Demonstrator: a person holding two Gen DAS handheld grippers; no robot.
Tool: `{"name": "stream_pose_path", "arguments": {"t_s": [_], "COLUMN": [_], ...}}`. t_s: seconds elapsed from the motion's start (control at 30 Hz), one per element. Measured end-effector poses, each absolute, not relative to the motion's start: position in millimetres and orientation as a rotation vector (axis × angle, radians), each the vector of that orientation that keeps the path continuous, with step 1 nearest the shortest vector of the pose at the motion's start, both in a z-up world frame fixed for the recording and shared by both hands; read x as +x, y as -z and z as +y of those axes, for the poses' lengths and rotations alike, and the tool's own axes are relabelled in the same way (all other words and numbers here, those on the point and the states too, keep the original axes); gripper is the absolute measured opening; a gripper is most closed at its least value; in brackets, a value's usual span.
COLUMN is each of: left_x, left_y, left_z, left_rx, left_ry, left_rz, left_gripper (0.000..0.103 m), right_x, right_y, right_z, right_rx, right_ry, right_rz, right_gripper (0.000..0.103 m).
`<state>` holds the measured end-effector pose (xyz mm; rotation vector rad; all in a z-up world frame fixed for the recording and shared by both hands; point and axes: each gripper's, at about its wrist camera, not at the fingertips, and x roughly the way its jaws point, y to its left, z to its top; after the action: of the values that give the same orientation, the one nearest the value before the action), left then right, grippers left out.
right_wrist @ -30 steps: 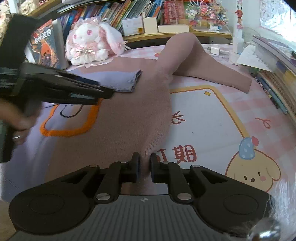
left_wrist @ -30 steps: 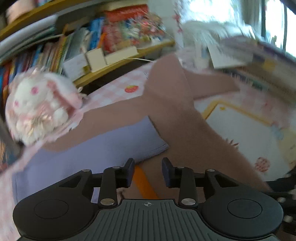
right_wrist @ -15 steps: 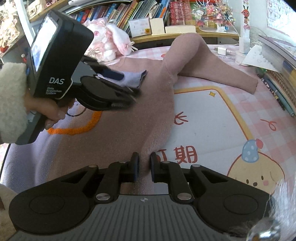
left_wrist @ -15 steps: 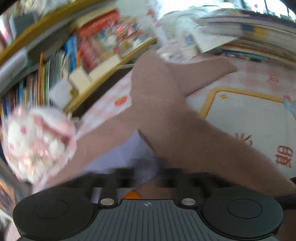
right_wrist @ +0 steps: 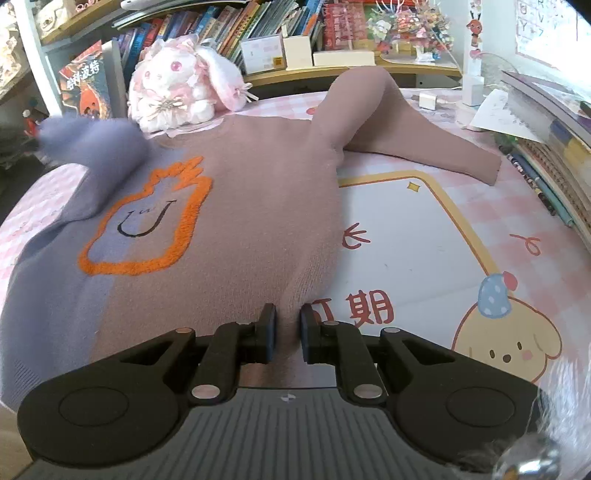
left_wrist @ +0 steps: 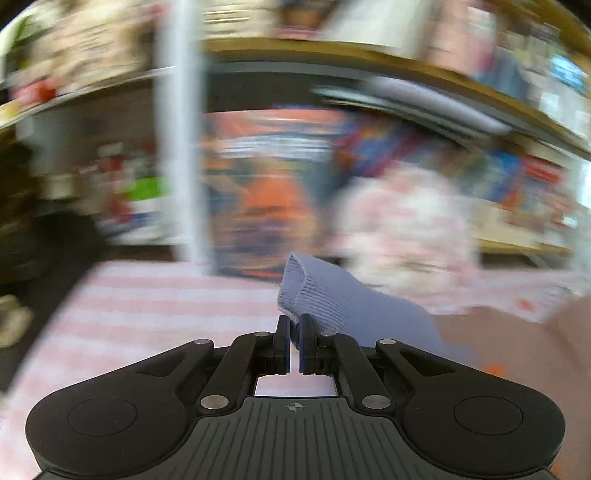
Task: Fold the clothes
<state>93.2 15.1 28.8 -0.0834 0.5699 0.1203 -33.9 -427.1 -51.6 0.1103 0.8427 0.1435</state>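
A two-tone sweater (right_wrist: pixel 258 206), mauve-pink and lavender with an orange outlined motif (right_wrist: pixel 147 229), lies flat on the desk. My right gripper (right_wrist: pixel 288 332) is shut on its pink bottom edge, with fabric pinched between the pads. Its lavender sleeve (right_wrist: pixel 92 147) is lifted and blurred at the left. In the left wrist view my left gripper (left_wrist: pixel 293 332) is shut on that sleeve's ribbed lavender cuff (left_wrist: pixel 314 291), held above the pink checked tablecloth (left_wrist: pixel 166 306). The pink sleeve (right_wrist: pixel 406 136) lies spread towards the back right. The left gripper is out of the right wrist view.
A pink-and-white plush rabbit (right_wrist: pixel 181 85) sits behind the sweater, in front of a bookshelf (right_wrist: pixel 258 33). A cartoon desk mat (right_wrist: pixel 424 240) covers the right side. Stacked books and pens (right_wrist: pixel 554 147) line the right edge, with a white charger (right_wrist: pixel 428 99) at the back.
My left gripper shut on the lavender cuff and swung it left off the sweater's chest, uncovering the orange motif. The right gripper stayed put.
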Motion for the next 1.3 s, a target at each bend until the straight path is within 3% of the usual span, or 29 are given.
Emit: {"name": "stream_pose_path", "arguments": {"t_s": [0.3, 0.63, 0.7, 0.8, 0.93, 1.03, 1.2, 1.27, 1.3], "left_x": [68.1, 60.2, 61.2, 49.4, 6.4, -11.3, -11.6, -6.8, -4.3], "left_y": [-22.0, -5.4, 2.6, 8.1, 1.1, 16.7, 48.9, 49.5, 48.6], "left_z": [146.1, 196.5, 206.6, 214.2, 180.8, 113.3, 30.0, 18.7, 15.0], "left_rx": [-0.115, -0.155, -0.171, -0.196, -0.323, -0.39, -0.409, -0.375, -0.357], "left_ry": [-0.345, -0.338, -0.331, -0.425, -0.333, -0.04, 0.203, 0.211, 0.211], "left_rz": [0.612, 0.617, 0.643, 0.662, 0.598, 0.701, 0.832, 0.827, 0.823], "left_gripper": [0.004, 0.004, 0.012, 0.013, 0.014, 0.03, 0.034, 0.046, 0.046], "right_x": [-29.5, -27.9, -25.3, -22.7, -23.1, -23.5, -23.1, -24.2, -25.1], "right_y": [48.2, 45.7, 45.2, 44.4, 45.1, 45.8, 45.8, 46.0, 46.1], "right_z": [-406.7, -391.6, -388.2, -381.1, -379.2, -379.1, -376.5, -376.6, -377.0], "right_rx": [0.062, 0.034, 0.023, -0.014, -0.012, 0.009, 0.023, 0.031, 0.037], "right_ry": [-0.049, 0.035, 0.054, 0.073, 0.092, 0.111, 0.135, 0.139, 0.141], "right_rz": [0.876, 0.905, 0.916, 0.931, 0.928, 0.919, 0.913, 0.909, 0.906], "right_gripper": [0.016, 0.016, 0.016, 0.016, 0.016, 0.016, 0.016, 0.016, 0.016]}}
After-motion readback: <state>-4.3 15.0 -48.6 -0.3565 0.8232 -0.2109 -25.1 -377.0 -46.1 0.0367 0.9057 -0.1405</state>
